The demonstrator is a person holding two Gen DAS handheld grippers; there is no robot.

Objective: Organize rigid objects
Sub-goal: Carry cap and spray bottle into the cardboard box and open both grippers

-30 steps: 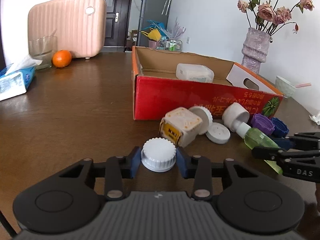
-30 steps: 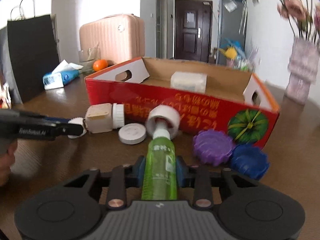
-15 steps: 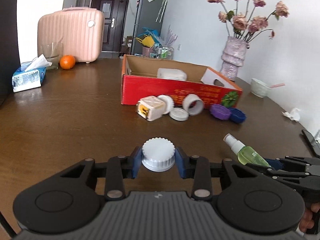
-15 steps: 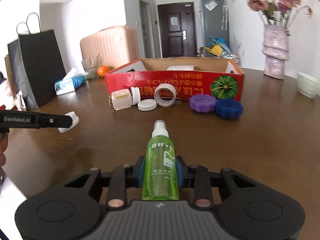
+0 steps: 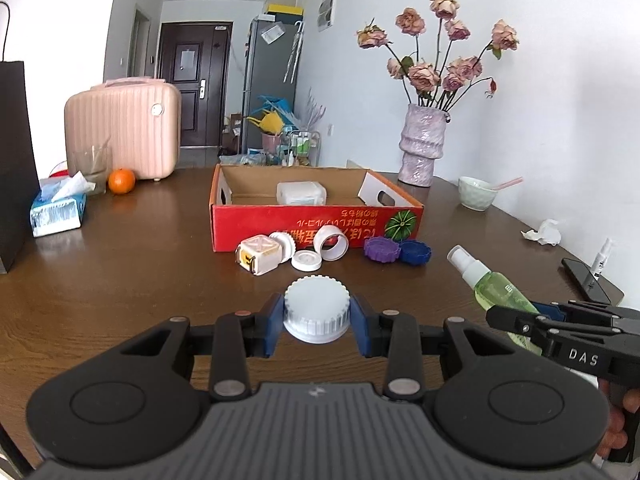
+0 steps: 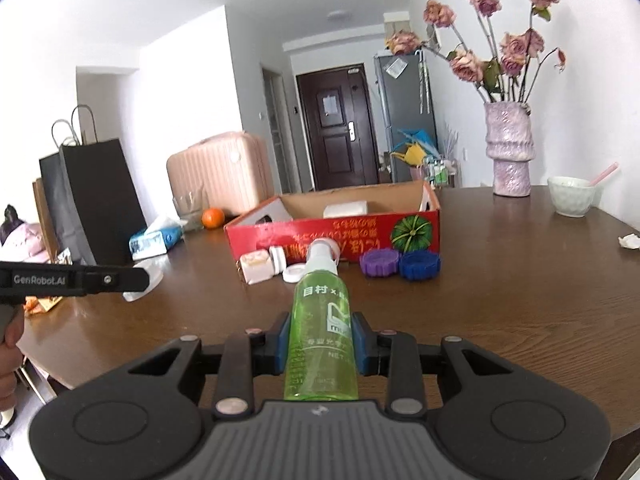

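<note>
the left gripper [image 5: 316, 316] is clamped on a white cap [image 5: 316, 310]. the right gripper [image 6: 320, 338] is closed around a green spray bottle [image 6: 320, 332], above the table [image 6: 500, 292].

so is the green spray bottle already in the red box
No, the green spray bottle is clamped in the right tool, well short of the red box.

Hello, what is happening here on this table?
A person holds a tool in each hand and is sorting small items. The left tool grips a white ribbed cap; the right tool grips a green spray bottle. Both are held above the brown table. Farther off, a red cardboard box holds one white container, and more caps and a small jar lie before it.
</note>
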